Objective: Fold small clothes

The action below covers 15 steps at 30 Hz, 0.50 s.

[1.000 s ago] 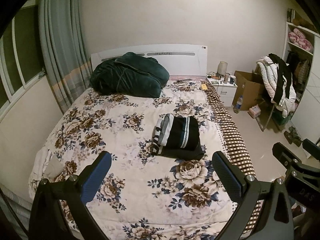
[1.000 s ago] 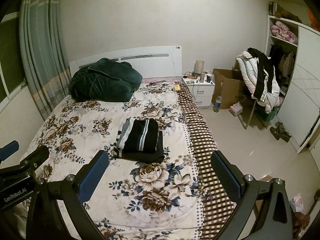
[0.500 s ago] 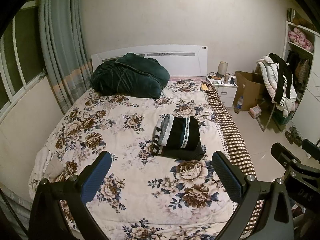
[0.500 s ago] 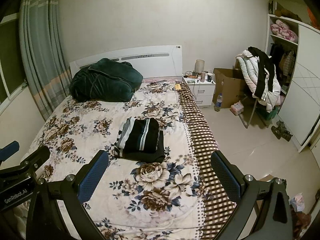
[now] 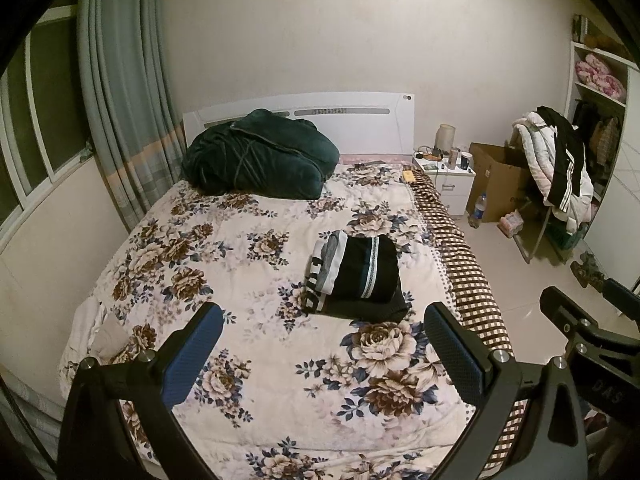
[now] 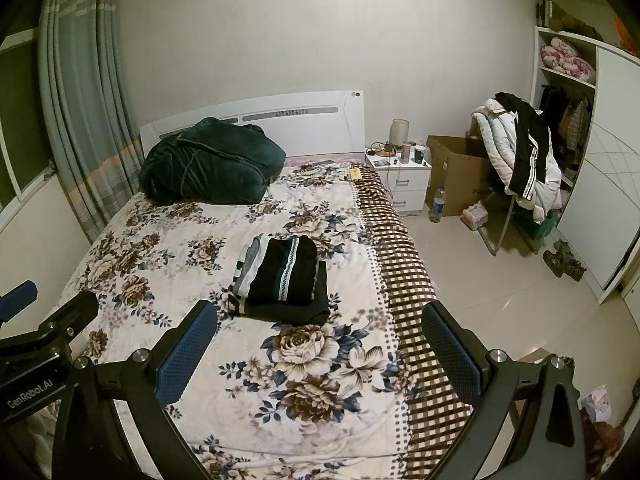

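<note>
A folded stack (image 5: 354, 276) of dark clothes, striped black piece on top, lies on the bed (image 5: 248, 280), toward its right side and about midway down from the headboard (image 5: 360, 120). A green bundle (image 5: 256, 156) sits on the bed against the headboard. A nightstand (image 6: 400, 180) stands just right of the bed's head. The left gripper (image 5: 322, 354) and right gripper (image 6: 320, 350) hover above the bed's foot end, both spread wide and empty, well apart from the stack.

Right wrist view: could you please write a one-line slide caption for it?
Open right claw hovers before a folded stack of dark clothes on the floral bedspread.
</note>
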Tool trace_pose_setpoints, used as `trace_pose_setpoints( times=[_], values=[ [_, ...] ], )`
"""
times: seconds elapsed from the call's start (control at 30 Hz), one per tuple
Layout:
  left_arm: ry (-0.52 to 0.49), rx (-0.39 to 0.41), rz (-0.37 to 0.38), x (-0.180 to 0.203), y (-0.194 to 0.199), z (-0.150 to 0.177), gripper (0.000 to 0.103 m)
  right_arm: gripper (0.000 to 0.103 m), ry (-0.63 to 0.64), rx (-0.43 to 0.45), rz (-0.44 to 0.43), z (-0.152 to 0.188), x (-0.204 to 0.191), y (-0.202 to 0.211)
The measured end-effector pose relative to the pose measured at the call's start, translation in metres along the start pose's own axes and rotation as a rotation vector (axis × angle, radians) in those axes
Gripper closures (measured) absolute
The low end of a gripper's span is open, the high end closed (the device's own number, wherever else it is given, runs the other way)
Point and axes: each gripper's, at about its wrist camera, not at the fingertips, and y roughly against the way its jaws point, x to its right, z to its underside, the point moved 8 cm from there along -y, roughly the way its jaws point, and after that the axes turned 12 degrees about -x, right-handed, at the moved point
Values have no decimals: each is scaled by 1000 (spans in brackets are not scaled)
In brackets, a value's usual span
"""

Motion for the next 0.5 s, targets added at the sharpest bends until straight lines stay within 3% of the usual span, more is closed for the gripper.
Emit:
trace_pose_setpoints(
  times=[0.5],
  values=[
    [13,3,-8,-2,2,-9,0,0,-10,0,6,5,-3,4]
  ],
)
